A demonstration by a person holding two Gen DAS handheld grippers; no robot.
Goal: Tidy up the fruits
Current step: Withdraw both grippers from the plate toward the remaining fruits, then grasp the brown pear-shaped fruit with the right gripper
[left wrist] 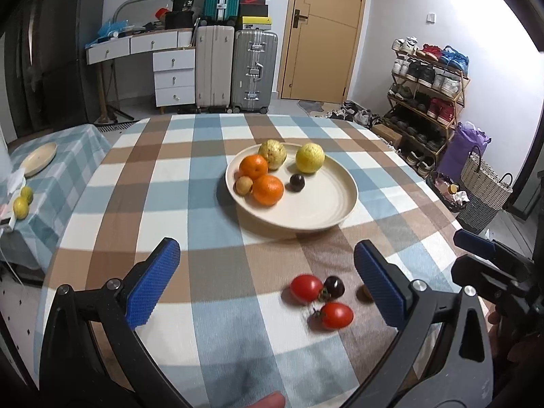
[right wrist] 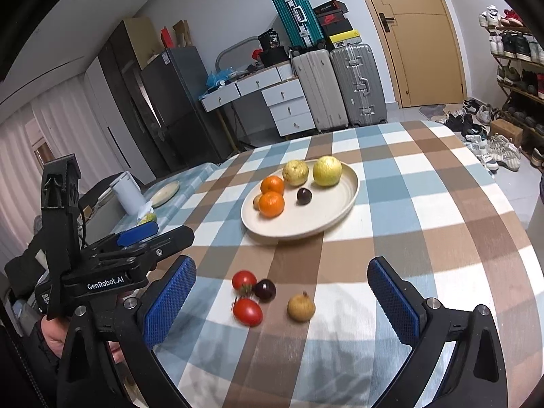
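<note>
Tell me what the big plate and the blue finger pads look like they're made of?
The plate looks like glazed ceramic or maybe smooth plastic: cream, with a soft sheen and faint rings inside. I can't tell which. The blue pads on the right gripper look like rubber or textured plastic, because they're covered in a fine bumpy grid. The left gripper has the same pads.

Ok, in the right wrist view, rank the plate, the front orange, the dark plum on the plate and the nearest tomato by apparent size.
1. plate
2. front orange
3. nearest tomato, though it sits closer to the camera, so its true rank against the orange is unsure
4. dark plum
</note>
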